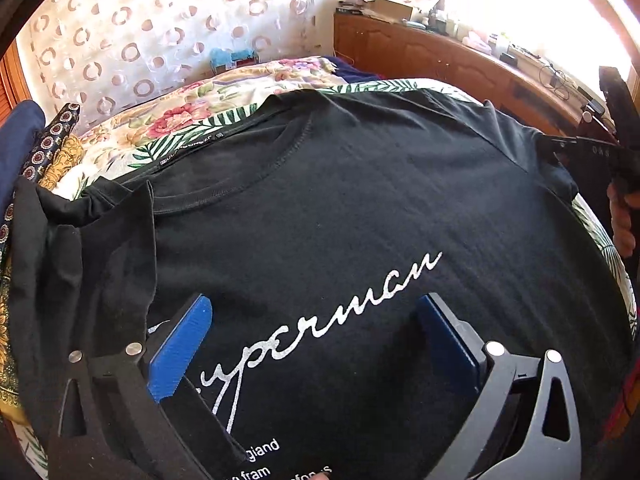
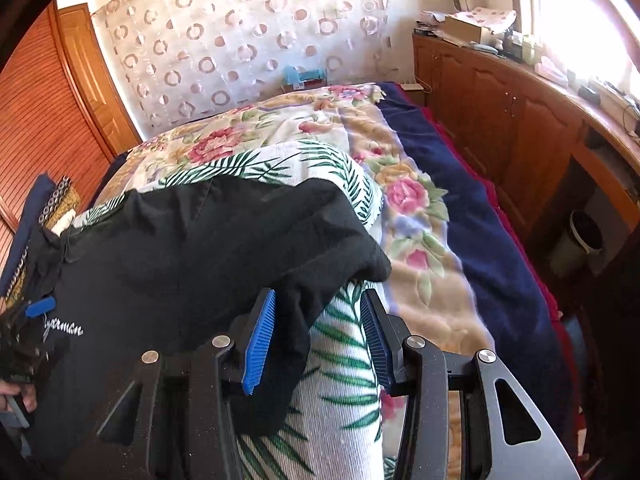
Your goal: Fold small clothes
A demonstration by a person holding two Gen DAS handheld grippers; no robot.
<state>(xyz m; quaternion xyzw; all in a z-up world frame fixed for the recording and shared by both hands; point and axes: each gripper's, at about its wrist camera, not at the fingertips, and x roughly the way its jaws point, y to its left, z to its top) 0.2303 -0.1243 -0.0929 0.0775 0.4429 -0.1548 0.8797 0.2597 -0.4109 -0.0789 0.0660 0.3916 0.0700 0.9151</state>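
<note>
The black shirt (image 1: pixel 320 208) lies flat on the bed (image 2: pixel 420 208), under the left claw (image 1: pixel 312 344). Both claws are apart. The right claw (image 2: pixel 316 336) sits around its soft, floppy sleeve (image 2: pixel 304 280); pinch there.

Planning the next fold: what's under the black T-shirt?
The black T-shirt lies on a palm-leaf print cloth, over a floral blanket. Anything beneath the shirt's middle is covered.
</note>
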